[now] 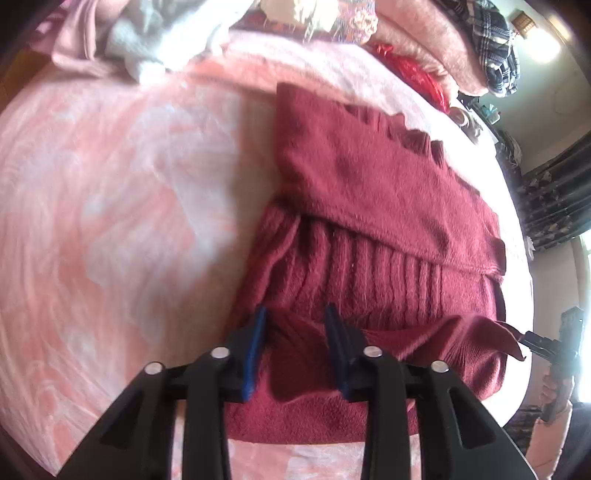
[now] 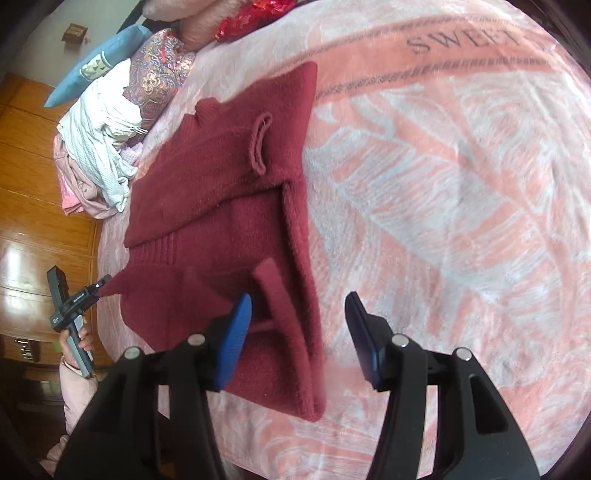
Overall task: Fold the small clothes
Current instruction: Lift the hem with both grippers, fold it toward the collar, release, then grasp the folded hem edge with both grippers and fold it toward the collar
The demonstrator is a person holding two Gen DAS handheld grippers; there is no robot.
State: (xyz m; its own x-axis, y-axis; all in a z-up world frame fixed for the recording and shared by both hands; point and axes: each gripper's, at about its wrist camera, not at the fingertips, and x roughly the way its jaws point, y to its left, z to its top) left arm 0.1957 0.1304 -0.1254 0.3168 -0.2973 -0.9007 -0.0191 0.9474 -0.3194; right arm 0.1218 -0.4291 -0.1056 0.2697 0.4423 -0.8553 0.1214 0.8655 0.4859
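A dark red knitted sweater (image 1: 369, 206) lies partly folded on a pink and white blanket (image 1: 110, 206); it also shows in the right wrist view (image 2: 229, 192). In its own view my left gripper (image 1: 295, 332) has its blue pads apart over the sweater's near hem. In the right wrist view the left gripper (image 2: 101, 282) looks pinched on a corner of the hem, pulling it out to a point. My right gripper (image 2: 299, 317) is open, its left pad against the sweater's folded near edge. It shows far right in the left view (image 1: 528, 338), touching the hem corner.
A pile of white and pink clothes (image 2: 99, 147) lies at the bed's far side, with patterned and blue cushions (image 2: 159, 70) and a red item (image 2: 251, 18). A plaid cloth (image 1: 495, 48) lies on pink bedding. Wooden cabinets (image 2: 33, 192) stand beyond the bed.
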